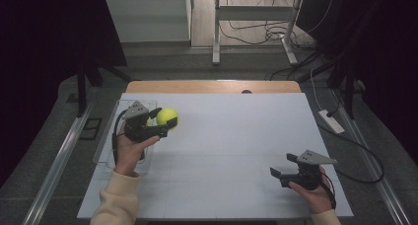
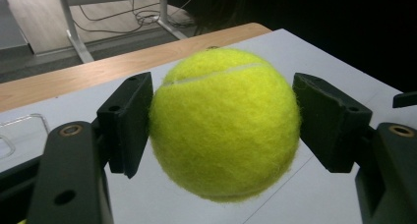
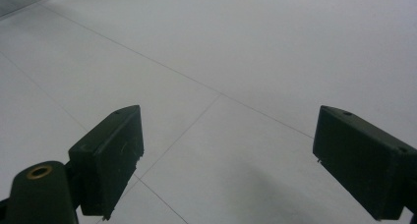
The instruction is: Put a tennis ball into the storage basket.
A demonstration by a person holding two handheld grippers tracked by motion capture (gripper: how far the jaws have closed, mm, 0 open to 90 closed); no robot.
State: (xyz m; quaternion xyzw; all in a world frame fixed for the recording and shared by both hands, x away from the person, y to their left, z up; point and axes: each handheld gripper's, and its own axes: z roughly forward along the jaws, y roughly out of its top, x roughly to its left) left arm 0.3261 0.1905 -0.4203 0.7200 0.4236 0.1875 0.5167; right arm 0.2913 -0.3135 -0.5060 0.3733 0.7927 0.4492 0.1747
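A yellow tennis ball [image 1: 168, 117] sits between the jaws of my left gripper [image 1: 165, 121], held by a hand at the table's left, beside a clear tray. In the left gripper view the ball [image 2: 223, 126] is pressed on both sides by the black pads [image 2: 127, 121], and it looks lifted a little off the white surface. My right gripper [image 1: 282, 165] rests low at the table's front right, held by the other hand. Its jaws stand wide apart over bare white tabletop [image 3: 221, 47], with nothing between them [image 3: 228, 160].
A clear plastic tray [image 1: 104, 153] lies along the table's left edge, under and behind the left hand. A strip of wood [image 1: 212, 86] runs along the table's far edge. Beyond it are a metal frame [image 1: 217, 32] and cables on the floor.
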